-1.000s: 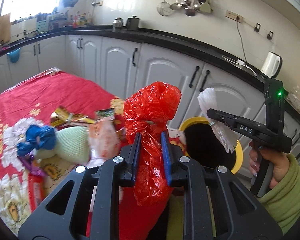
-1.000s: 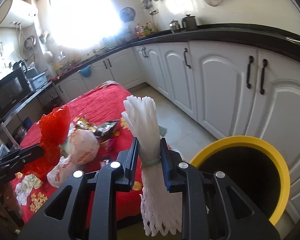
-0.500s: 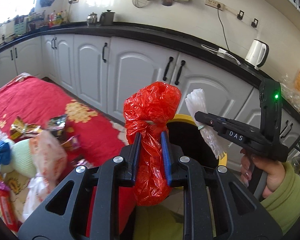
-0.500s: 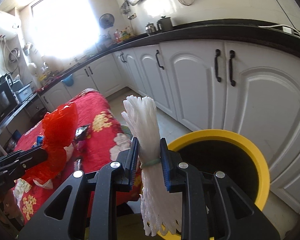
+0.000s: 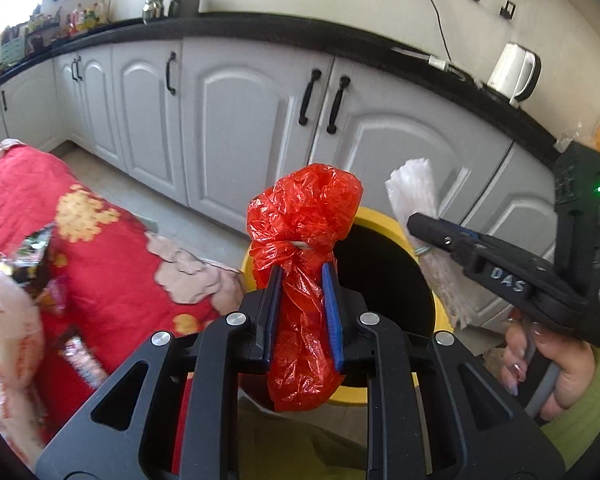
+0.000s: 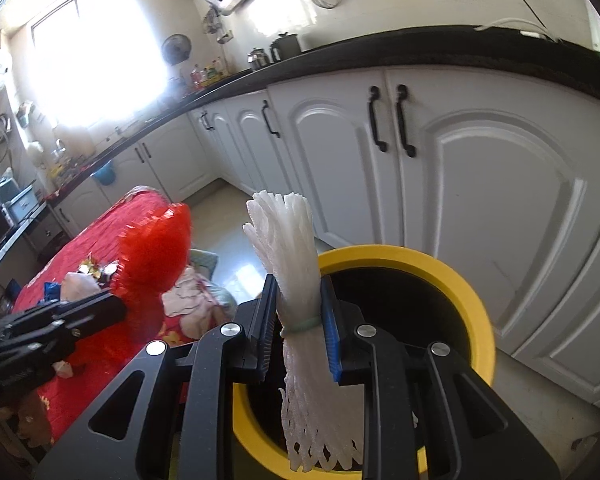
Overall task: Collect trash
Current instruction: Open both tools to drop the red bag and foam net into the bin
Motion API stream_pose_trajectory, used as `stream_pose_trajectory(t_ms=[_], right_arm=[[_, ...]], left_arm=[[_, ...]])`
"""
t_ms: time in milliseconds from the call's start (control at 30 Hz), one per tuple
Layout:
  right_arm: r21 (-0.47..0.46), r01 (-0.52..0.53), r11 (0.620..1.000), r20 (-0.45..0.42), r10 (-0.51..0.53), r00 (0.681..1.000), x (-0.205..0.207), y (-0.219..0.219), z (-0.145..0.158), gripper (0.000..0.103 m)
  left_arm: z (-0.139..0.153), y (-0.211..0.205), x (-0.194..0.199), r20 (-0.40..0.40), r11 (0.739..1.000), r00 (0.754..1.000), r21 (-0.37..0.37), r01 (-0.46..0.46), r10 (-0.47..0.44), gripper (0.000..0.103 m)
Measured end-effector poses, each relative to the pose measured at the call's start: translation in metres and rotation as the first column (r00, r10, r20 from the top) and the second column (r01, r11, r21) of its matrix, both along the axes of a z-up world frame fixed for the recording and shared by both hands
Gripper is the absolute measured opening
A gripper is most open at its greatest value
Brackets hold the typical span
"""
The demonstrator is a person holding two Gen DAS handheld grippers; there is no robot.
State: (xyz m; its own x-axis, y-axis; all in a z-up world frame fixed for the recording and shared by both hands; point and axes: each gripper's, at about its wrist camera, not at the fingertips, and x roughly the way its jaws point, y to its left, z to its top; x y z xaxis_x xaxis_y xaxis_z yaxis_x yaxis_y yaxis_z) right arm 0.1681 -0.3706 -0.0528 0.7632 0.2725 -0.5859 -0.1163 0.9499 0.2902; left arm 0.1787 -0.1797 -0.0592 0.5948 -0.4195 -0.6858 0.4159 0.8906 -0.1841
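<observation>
From your left wrist camera, your left gripper is clamped on a crumpled red plastic bag. Its 2 blue-padded fingers press the bag's neck just below a knot, with the puffed top standing above them and the tail hanging below. The yellow bin sits directly behind the bag, its dark mouth open and its rim showing on either side. To the right of the bin, your right hand in a green sleeve holds the right gripper, which pinches a bundle of white foam netting that stands over the bin's right edge. To the left of the bin lies a table with a red flowered cloth carrying blurred wrappers and bags. White cabinets run behind the bin.

From your right wrist camera, your right gripper is closed tight on the white foam netting, gripped where a pale green band ties it; the fanned top rises above the fingers and the loose mesh end dangles below. The yellow bin is right behind and beneath the netting. To the left of the bin, your left gripper carries the red plastic bag, just beside the bin's rim. The red flowered cloth lies farther left of the bin.
</observation>
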Motion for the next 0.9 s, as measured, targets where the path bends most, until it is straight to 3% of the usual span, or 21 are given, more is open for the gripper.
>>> stream_pose_trajectory(t_ms=[367, 433, 500, 567, 700, 767, 900], right_arm=[[0.035, 0.057, 0.998, -0.048, -0.055, 0.997, 0.005, -0.027, -0.02, 0.022], [0.04, 0.066, 0.997, -0.058, -0.064, 0.996, 0.006, -0.03, -0.025, 0.023], [0.05, 0.073, 0.996, -0.068, -0.07, 0.995, 0.009, -0.033, -0.029, 0.024], [0.056, 0.081, 0.995, -0.079, -0.077, 0.994, 0.011, -0.036, -0.033, 0.036], [0.069, 0.113, 0.991, -0.086, -0.107, 0.991, 0.011, -0.044, -0.037, 0.053], [0.064, 0.125, 0.99, -0.082, -0.12, 0.989, 0.01, -0.046, -0.035, 0.059], [0.063, 0.132, 0.989, -0.061, -0.128, 0.99, 0.006, -0.044, -0.028, 0.066]], left_arm=[[-0.031, -0.034, 0.027, -0.095, 0.998, 0.994, 0.004, 0.062, -0.062, 0.015], [-0.033, -0.034, 0.029, -0.096, 0.998, 0.994, 0.004, 0.06, -0.059, 0.023], [-0.034, -0.031, 0.029, -0.098, 0.999, 0.994, 0.005, 0.048, -0.048, 0.048], [-0.033, -0.026, 0.028, -0.097, 0.999, 0.995, 0.002, 0.037, -0.036, 0.055], [-0.027, -0.009, 0.019, -0.069, 1.0, 0.998, 0.022, -0.001, 0.003, 0.083], [-0.021, 0.001, 0.015, -0.056, 1.0, 0.998, 0.011, -0.023, 0.023, 0.091], [-0.002, 0.021, 0.001, 0.006, 0.997, 0.997, 0.019, -0.075, 0.075, 0.092]])
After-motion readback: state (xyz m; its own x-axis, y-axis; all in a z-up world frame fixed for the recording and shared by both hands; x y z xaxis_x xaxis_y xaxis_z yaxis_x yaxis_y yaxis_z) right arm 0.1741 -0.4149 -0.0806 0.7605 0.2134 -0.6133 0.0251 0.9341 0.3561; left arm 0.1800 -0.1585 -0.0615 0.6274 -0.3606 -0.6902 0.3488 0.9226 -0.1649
